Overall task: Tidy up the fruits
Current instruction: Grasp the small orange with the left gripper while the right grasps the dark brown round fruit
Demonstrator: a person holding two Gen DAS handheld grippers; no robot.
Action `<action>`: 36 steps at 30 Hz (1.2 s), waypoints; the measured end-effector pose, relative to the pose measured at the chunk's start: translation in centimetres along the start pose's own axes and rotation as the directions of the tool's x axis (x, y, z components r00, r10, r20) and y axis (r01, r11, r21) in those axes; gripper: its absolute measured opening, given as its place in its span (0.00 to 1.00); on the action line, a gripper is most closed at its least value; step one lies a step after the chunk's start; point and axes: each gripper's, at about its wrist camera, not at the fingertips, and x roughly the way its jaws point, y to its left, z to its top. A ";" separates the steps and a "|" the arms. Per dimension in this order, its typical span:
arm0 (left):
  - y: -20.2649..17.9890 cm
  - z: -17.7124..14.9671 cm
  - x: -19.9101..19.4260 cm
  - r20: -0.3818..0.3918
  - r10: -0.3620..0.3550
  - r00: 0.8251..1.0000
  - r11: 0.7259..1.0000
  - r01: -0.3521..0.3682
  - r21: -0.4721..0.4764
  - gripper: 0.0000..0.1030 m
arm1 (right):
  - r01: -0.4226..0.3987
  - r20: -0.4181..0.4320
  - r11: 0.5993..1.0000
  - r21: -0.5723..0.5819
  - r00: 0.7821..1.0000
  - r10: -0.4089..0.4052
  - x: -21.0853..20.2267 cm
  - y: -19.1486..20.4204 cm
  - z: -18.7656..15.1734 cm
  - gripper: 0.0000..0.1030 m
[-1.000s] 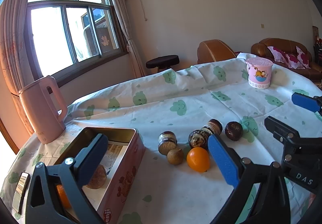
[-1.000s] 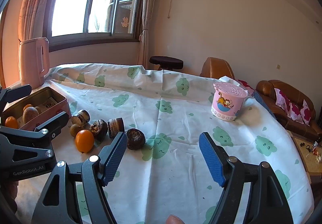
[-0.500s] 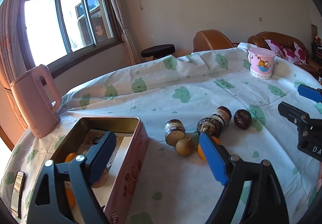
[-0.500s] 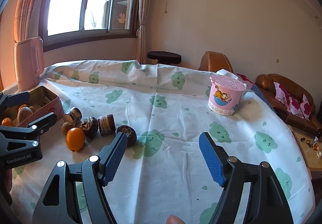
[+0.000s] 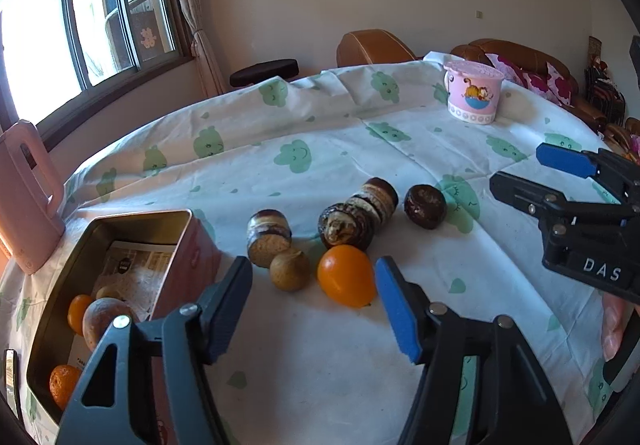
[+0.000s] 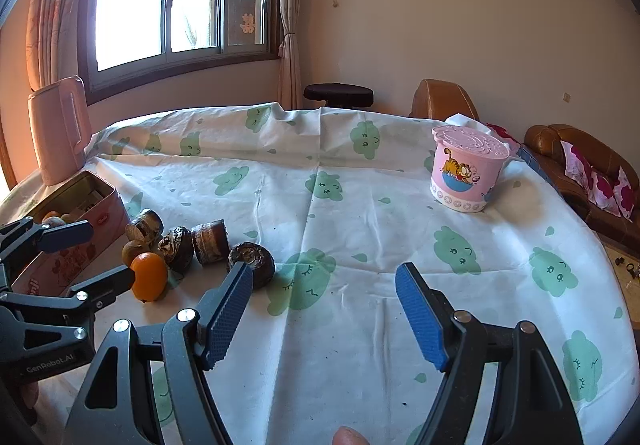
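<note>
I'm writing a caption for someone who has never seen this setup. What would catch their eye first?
Probably the bright orange fruit at the near edge of a cluster of brown fruits on the cloud-print tablecloth, just ahead of the left gripper, whose jaws have just been closing with nothing between them. Next, the pink cartoon tub standing alone at the far right, and the open tin at left already holding fruit.

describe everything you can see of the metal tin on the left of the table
The tin is a rectangular box, open with no lid in view, pink outside with red print, dull metal inside. It stands upright on the clouded tablecloth near the table's edge, just in front of the pink jug. A printed paper lines its floor, and two small oranges and brownish round fruits lie in it.
</note>
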 end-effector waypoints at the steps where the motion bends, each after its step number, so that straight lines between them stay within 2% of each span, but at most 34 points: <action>1: -0.2 0.1 0.5 -0.022 -0.015 1.000 1.000 0.015 0.000 0.52 | 0.000 -0.001 1.000 0.003 1.000 0.000 0.1 -0.1 0.0 0.73; 3: -0.6 0.2 1.4 -0.064 -0.042 0.997 0.999 0.042 -0.004 0.44 | -0.003 -0.004 1.000 0.009 1.000 0.003 0.2 -0.3 0.1 0.73; 6: -0.8 0.2 1.9 -0.081 -0.072 0.994 0.997 0.072 -0.002 0.35 | -0.009 -0.011 1.000 0.009 1.000 0.009 0.4 -0.3 0.1 0.73; 13: 0.5 0.2 1.8 -0.066 -0.102 0.993 0.994 0.099 -0.051 0.31 | -0.055 -0.042 0.998 0.020 0.998 0.056 1.4 0.4 0.6 0.73; 17: 1.6 0.2 0.9 -0.012 -0.059 0.998 0.995 0.058 -0.077 0.31 | -0.084 -0.074 0.996 0.020 0.994 0.085 2.5 1.0 1.0 0.73; 20: 2.2 0.3 0.5 0.019 -0.030 0.999 0.995 0.032 -0.090 0.31 | -0.116 -0.111 0.993 0.016 0.987 0.117 3.6 1.6 1.3 0.67; 26: 3.1 0.5 0.5 0.036 -0.021 0.999 0.992 0.026 -0.122 0.31 | -0.153 -0.196 0.988 -0.028 0.970 0.145 5.9 2.8 1.7 0.58; 29: 3.2 0.5 0.5 0.038 -0.021 0.999 0.991 0.026 -0.128 0.31 | -0.179 -0.241 0.984 -0.014 0.955 0.171 7.1 2.9 1.5 0.48; 32: 3.0 0.5 0.4 0.046 -0.014 0.999 0.992 0.019 -0.121 0.31 | -0.206 -0.251 0.979 0.003 0.947 0.200 7.4 2.8 1.5 0.38; 36: 2.9 0.4 -0.3 0.078 0.009 0.997 0.993 0.000 -0.115 0.31 | -0.206 -0.241 0.979 0.003 0.950 0.200 7.2 2.9 1.5 0.37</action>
